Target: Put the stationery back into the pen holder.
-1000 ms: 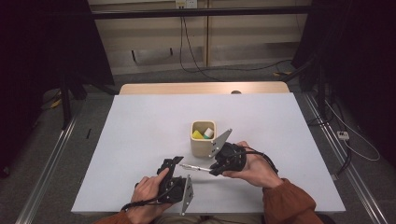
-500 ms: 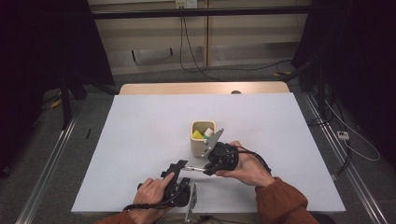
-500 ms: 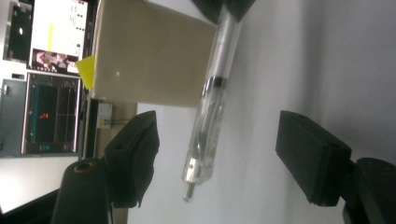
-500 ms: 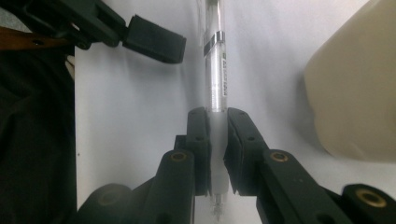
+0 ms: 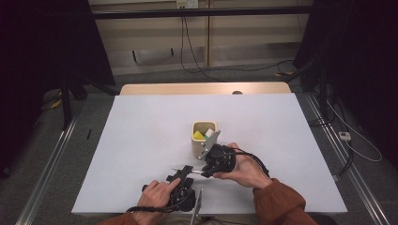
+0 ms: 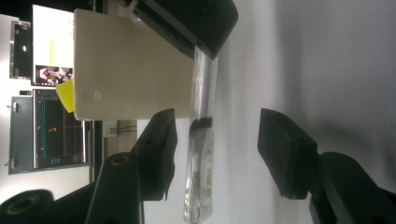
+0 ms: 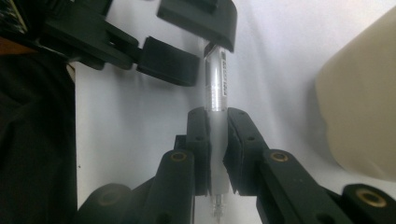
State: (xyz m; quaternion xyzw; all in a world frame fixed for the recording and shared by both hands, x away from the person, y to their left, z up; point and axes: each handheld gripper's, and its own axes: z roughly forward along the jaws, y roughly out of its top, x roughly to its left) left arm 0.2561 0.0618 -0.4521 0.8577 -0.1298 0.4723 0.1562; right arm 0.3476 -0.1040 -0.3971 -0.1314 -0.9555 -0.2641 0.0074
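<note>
Right gripper view: my right gripper clamps the clear pen. My left gripper has just been closing around its other end, pads not touching.

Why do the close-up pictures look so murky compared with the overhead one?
High view: evenly lit white table, dark surroundings. Left gripper view: the clear pen is soft, bright table beside it washed out. Right gripper view: the pen stays sharp, beige cup blurred.
</note>
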